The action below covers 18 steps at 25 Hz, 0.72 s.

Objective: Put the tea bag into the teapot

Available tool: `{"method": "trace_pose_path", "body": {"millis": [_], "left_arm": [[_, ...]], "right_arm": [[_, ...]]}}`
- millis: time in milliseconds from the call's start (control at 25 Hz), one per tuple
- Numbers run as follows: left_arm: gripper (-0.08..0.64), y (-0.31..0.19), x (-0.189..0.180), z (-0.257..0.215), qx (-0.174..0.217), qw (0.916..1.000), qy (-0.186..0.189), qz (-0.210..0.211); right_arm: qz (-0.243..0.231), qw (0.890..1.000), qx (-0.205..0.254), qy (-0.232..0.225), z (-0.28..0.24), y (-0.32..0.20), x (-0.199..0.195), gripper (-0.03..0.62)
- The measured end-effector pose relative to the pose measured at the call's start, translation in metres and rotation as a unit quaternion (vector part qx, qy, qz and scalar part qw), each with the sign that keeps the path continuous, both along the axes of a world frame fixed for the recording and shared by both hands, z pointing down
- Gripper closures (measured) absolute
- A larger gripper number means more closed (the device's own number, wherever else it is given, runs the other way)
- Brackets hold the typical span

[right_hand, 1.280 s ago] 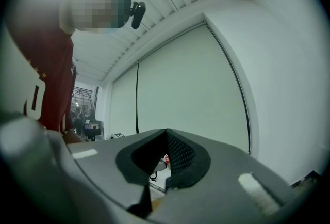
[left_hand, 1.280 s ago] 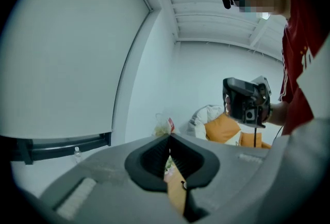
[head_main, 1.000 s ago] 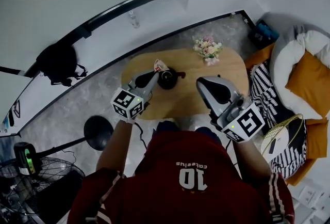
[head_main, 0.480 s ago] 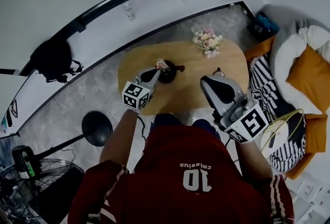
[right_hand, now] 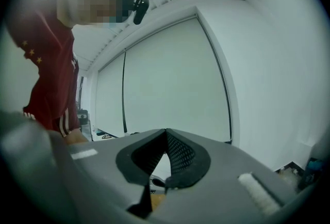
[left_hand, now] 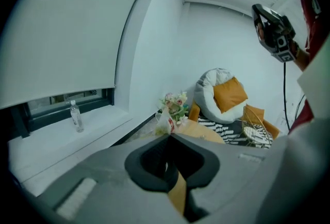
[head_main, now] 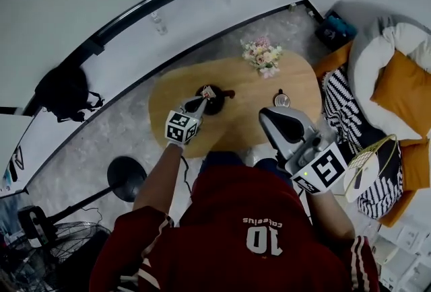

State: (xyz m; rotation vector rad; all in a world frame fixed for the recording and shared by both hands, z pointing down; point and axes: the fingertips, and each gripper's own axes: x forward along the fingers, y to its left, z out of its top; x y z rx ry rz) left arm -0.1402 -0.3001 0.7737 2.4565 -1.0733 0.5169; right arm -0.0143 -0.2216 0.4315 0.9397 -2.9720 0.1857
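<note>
Head view: an oval wooden worktop carries a round black teapot left of centre, its mouth uncovered and a dark projection pointing right. The left claw reaches in from the near left and is clenched on the tea bag, which sits at the claw's tips over the teapot's left rim. Whether bag and pot touch cannot be told.

Left gripper view: the tea bag stands up from the closed tips of the left claw. It is a pale, translucent, pointed sachet with yellowish-green contents low down and a small red mark on its right side. A flower bunch lies just beyond it, and a beanbag with an orange cushion lies farther right. A water bottle stands on the window ledge at left.

Right gripper view: the right claw has its tips met, with nothing between them. In the head view it hangs over the worktop's near right edge, well apart from the teapot. A small round object rests on the worktop beyond it.
</note>
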Motion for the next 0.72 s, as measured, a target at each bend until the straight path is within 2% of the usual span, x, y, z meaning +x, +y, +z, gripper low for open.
{"method": "trace_pose_path", "body": {"millis": [320,480,720], "left_arm": [[0.555,0.001,0.014,0.047,-0.036,0.9983,-0.042,-0.016],[0.555,0.0,0.011,0.062,-0.046,0.9962,-0.066,-0.035],[0.549,-0.001,0.004,0.074,-0.051,0.9944,-0.081,-0.045]], "right_arm": [[0.018,1.0,-0.011,0.012,0.014,0.01,0.018,0.592],[0.028,0.999,-0.014,0.014,0.018,0.014,0.025,0.591],[0.038,0.999,-0.021,0.013,0.025,0.016,0.032,0.591]]}}
